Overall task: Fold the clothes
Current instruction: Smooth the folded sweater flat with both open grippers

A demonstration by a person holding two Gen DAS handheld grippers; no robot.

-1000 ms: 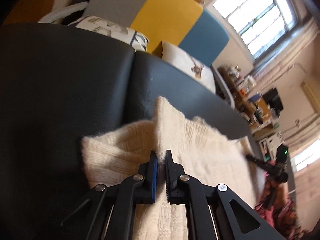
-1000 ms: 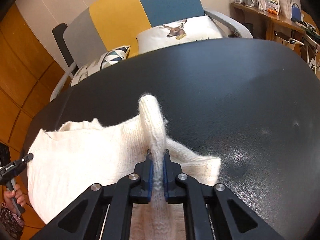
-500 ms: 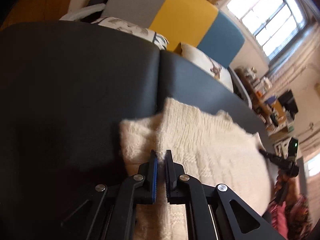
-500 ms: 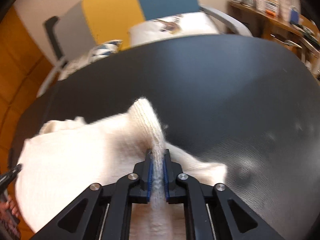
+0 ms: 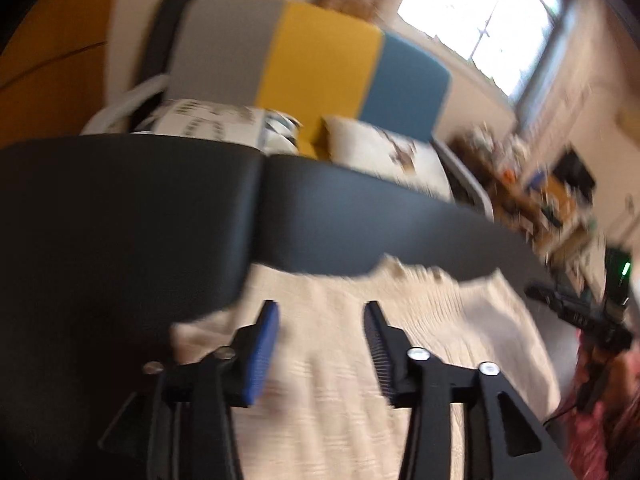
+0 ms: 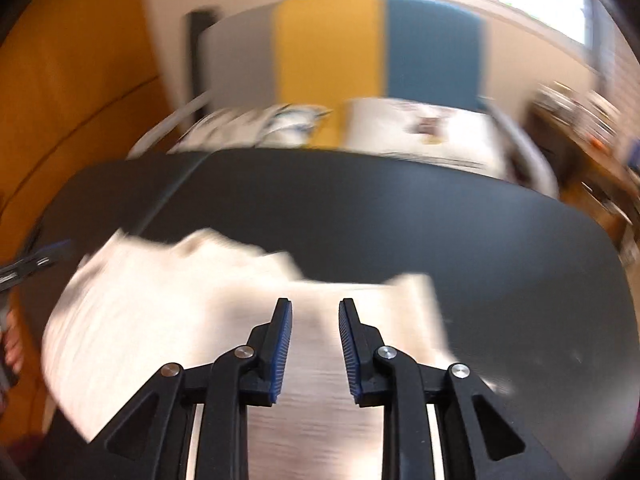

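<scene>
Both sets of tongs have let go since a second ago: then each was pinched on a raised ridge of the cream knit sweater (image 5: 360, 360), and now the garment lies flat on the black padded surface (image 5: 120, 220), no ridge standing up.

The left tongs (image 5: 322, 312) are parting – their blue-padded fingers (image 5: 260, 352) stand clear of the knit, with only flat sweater showing below the gap. The right tongs (image 6: 315, 308) are parting too, less widely, and nothing is pinched between them; the sweater (image 6: 180, 300) spreads beneath them and off to their left.

Seen from the right wrist, the sweater's far edge is ragged, one corner reaching out to the right of the tongs. Past the sweater, beyond the surface's far edge (image 6: 360, 200), stands a grey, yellow and blue chair (image 6: 340, 48) with two printed cushions (image 6: 420, 128) on its seat. Both views are smeared by motion.
</scene>
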